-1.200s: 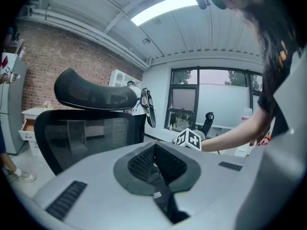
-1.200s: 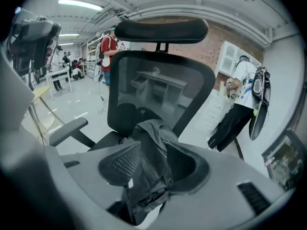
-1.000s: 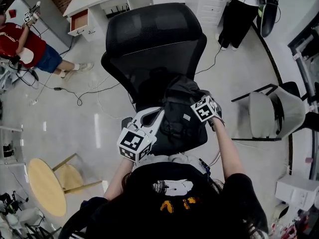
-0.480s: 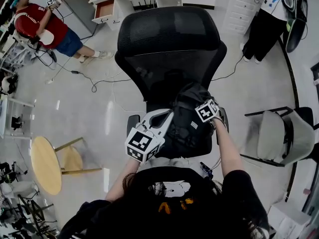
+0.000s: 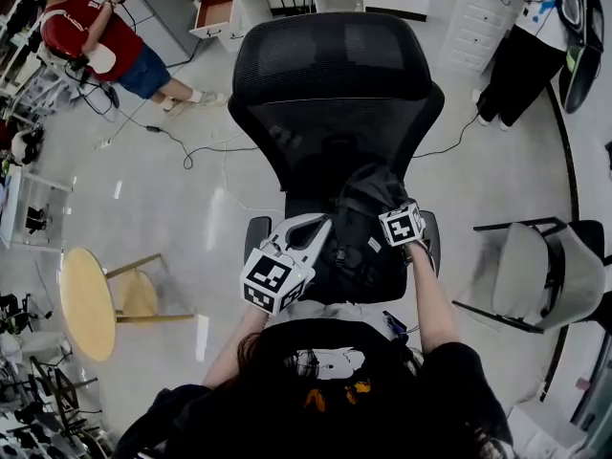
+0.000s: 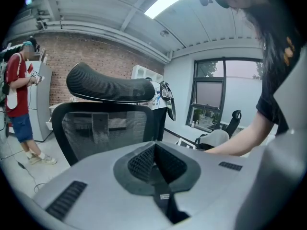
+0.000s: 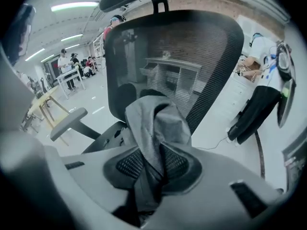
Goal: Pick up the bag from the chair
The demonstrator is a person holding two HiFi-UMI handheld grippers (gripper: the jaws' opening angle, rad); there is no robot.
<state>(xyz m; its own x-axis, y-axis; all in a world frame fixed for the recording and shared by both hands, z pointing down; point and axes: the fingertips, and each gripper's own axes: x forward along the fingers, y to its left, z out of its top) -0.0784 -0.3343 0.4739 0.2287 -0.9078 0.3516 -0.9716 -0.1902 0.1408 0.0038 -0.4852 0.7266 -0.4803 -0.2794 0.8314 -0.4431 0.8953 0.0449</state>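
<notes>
Fabric at the top of the black backpack (image 7: pixel 154 123) is pinched between the pads of the right tongs (image 7: pixel 157 169), whose jaws have just been closing. A raised fold is taken, probably because it stands proud of the rest and can be reached from above. The backpack is slumped on the seat of the black mesh office chair (image 5: pixel 335 94), at 6 o'clock from the backrest in the head view. The right tongs are set at the backpack's 3 o'clock edge and pointed steeply down into it. The left tongs (image 6: pixel 154 163) are closed with nothing between them. They are held at the backpack's 9 o'clock side and aimed past it at the backrest, seemingly so that the lift can be made by one hand.

Whether the pinched piece is a carry handle, a strap or loose cloth cannot be told; it is seen only as a crumpled grey fold. In the head view the backpack's near end and most of the seat are covered by the grippers, the forearms and the wearer's shoulders. The backpack is absent from the left gripper view. Whether its base rests on the seat or is already raised is not clearly shown.
</notes>
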